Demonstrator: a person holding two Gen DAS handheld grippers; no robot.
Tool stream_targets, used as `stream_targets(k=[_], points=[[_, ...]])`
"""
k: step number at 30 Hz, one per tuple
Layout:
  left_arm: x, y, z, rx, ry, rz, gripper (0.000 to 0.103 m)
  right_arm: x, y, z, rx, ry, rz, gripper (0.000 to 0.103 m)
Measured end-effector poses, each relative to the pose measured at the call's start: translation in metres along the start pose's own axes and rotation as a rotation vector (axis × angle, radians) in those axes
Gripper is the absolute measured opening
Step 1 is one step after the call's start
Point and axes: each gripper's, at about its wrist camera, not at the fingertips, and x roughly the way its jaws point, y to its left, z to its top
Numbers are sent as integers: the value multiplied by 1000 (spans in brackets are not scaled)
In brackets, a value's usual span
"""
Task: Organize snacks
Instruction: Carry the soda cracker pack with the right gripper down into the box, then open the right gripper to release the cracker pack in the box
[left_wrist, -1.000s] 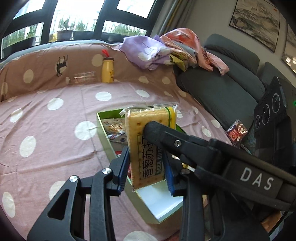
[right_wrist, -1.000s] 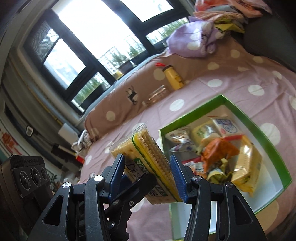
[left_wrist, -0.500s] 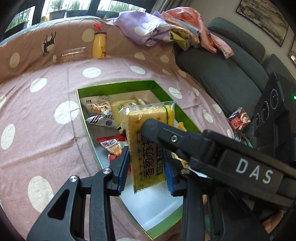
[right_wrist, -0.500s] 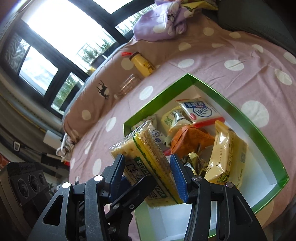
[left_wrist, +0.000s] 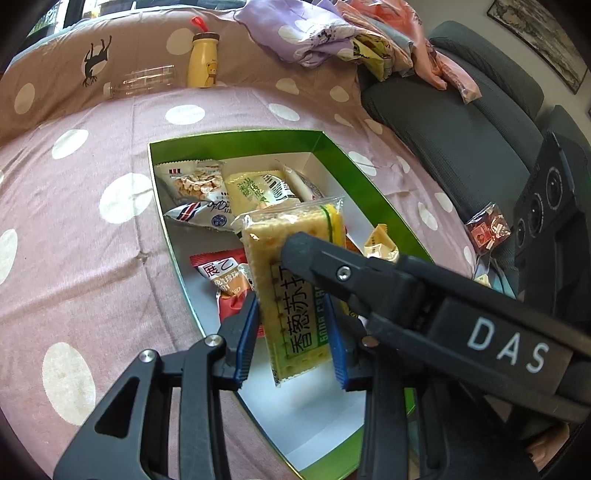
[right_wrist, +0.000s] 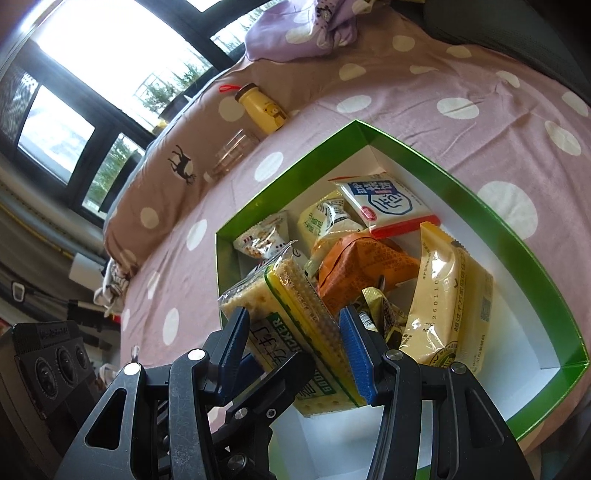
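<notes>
step: placing, judged | cracker pack (left_wrist: 291, 291) held by both over box (left_wrist: 236, 137) | left gripper (left_wrist: 291, 325) and right gripper (right_wrist: 295, 339) each closed on pack | next: pack to be lowered onto bare floor, jaws then parted

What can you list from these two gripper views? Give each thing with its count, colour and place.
box: one, green rim, white inside, on the spotted cloth
snack packs: at least seven, mixed colours, inside the box
cracker pack: one, yellow-green, held over the box
bottle: one, yellow, far side
clear bottle: one, lying beside it
small packet: one, red, outside the box
spotted cloth: one, pink, white dots
sofa: one, grey, right
left gripper: black, gripping the cracker pack
right gripper: black, gripping it too
</notes>
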Motion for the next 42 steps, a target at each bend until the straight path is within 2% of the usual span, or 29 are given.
stream_targets(k=[16, 22, 25, 27, 30, 32, 34, 40, 42], points=[[4, 2, 0, -21, 17, -18, 37, 5, -2, 2, 11, 14, -35, 54], [-8, -3, -3, 12, -11, -12, 57, -7, 3, 0, 0, -22, -40, 54], [-17, -6, -3, 31, -45, 35, 69, -17, 4, 0, -6, -49, -25, 54], [-25, -6, -3, 37, -68, 64, 82, -24, 6, 0, -9, -74, -19, 54], [-36, -6, -3, 41, -99, 63, 91, -34, 12, -1, -21, -109, -23, 61], [-43, -8, -4, 53, -112, 70, 95, -40, 16, -2, -35, -134, -50, 68], [-49, -7, -4, 53, -128, 67, 103, -47, 19, -3, -48, -165, -87, 69], [-69, -8, -8, 40, -169, 69, 103, -63, 24, -6, -63, -220, -155, 70], [-74, -9, -9, 38, -179, 77, 103, -66, 26, -6, -66, -238, -168, 76]])
